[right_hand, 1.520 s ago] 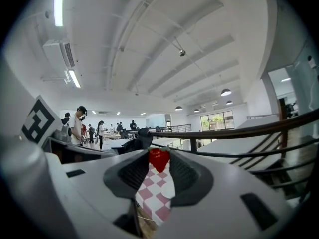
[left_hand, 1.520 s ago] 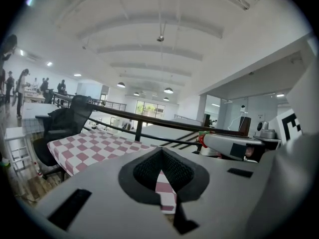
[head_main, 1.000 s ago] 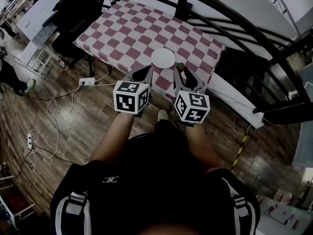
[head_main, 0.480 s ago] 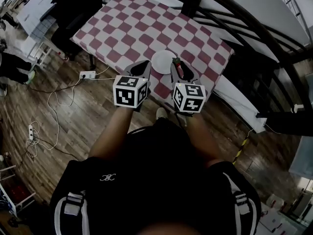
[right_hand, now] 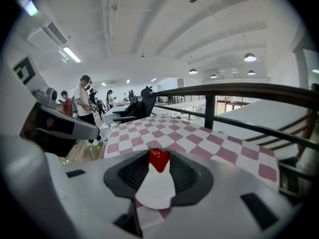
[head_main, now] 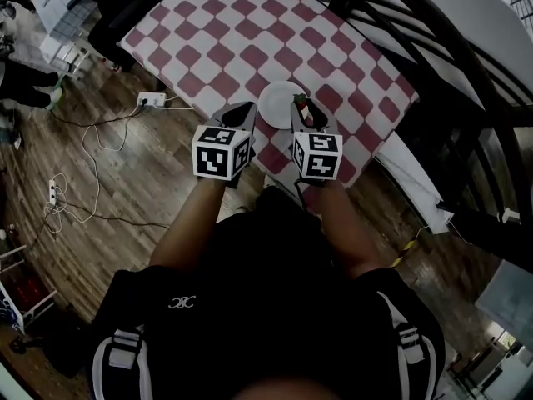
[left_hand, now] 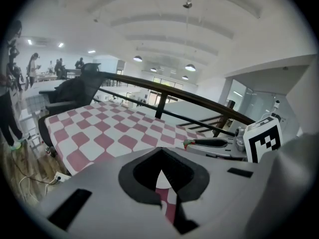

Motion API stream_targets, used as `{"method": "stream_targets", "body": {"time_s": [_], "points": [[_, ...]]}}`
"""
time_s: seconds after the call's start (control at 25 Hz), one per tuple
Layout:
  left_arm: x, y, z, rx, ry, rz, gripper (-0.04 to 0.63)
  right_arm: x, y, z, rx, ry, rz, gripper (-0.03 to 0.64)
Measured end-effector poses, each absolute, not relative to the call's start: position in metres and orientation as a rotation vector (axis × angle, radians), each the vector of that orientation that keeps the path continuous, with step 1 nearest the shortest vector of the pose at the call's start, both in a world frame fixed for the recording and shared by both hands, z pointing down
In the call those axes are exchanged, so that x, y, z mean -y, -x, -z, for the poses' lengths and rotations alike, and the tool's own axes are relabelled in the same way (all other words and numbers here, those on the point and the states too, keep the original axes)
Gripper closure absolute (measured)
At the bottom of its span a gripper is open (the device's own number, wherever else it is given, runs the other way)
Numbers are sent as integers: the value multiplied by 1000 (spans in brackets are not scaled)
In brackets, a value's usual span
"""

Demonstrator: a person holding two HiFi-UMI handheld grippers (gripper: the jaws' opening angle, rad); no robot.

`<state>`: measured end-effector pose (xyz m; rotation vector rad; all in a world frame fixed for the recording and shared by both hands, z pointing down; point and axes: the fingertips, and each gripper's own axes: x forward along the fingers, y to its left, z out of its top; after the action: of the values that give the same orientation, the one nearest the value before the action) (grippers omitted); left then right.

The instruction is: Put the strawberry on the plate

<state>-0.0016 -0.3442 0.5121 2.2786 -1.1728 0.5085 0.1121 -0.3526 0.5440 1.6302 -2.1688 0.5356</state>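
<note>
A small white plate (head_main: 276,101) lies near the front edge of a red-and-white checkered table (head_main: 250,32). My right gripper (head_main: 303,112) is shut on a red strawberry (head_main: 301,107) with a green top, held at the plate's right rim. In the right gripper view the strawberry (right_hand: 159,159) sits between the jaw tips of that gripper (right_hand: 159,157), with the plate (right_hand: 155,190) showing below it. My left gripper (head_main: 239,115) hovers at the plate's left side; its jaws (left_hand: 161,156) meet at the tips with nothing between them. The plate (left_hand: 160,180) shows behind them.
A dark curved railing (head_main: 433,23) runs along the table's far and right sides. Cables and a power strip (head_main: 151,100) lie on the wood floor to the left. A black chair (left_hand: 75,91) stands at the table's far left, and people (right_hand: 82,101) stand beyond it.
Both grippers have moved forward to the plate. The strawberry, still held in the right gripper, has gone from in front of the plate to its right rim.
</note>
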Motion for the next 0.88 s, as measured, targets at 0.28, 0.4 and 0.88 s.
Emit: {"method": "stream_targets", "body": {"time_s": [0.28,0.4,0.88], "points": [[361,-4,-534,1222,-2189,-528,604,375,-107,-595,2145,-1425,-596,479],[359,0,-547,1219,-2153,-547,604,376,-103,-617,2096,-1362,-610,479],[358,13,-579,1180,-2113,-561,604,377,-95,-668,1891,-1268,-572,479]]}}
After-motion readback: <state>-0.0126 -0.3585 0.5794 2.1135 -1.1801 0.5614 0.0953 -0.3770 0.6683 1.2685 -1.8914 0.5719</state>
